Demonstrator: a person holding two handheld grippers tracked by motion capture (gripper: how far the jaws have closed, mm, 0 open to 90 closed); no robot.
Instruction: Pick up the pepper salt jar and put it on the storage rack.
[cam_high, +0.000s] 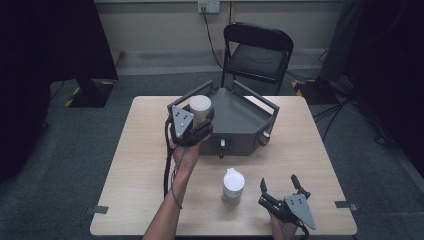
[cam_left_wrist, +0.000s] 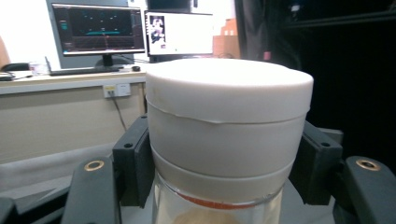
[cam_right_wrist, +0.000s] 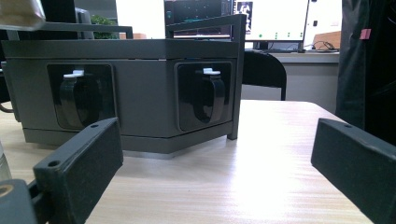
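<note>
My left gripper (cam_high: 198, 120) is shut on a clear jar with a white lid (cam_high: 200, 106), holding it upright above the left corner of the grey box-shaped tray (cam_high: 240, 117). In the left gripper view the black pads (cam_left_wrist: 138, 163) press on both sides of the jar (cam_left_wrist: 229, 116) just under its lid. A second white-lidded jar (cam_high: 233, 184) stands on the table in front of the tray. My right gripper (cam_high: 279, 185) rests low at the front right of the table, jaws wide apart with nothing between them, and faces the tray's front (cam_right_wrist: 140, 93).
The tray's front carries two black knobs (cam_right_wrist: 208, 95) in recesses. A rail frame (cam_high: 260, 100) rises round the tray's edges. A black folding chair (cam_high: 257, 55) stands behind the wooden table (cam_high: 150, 200). Bare tabletop lies left and right of the tray.
</note>
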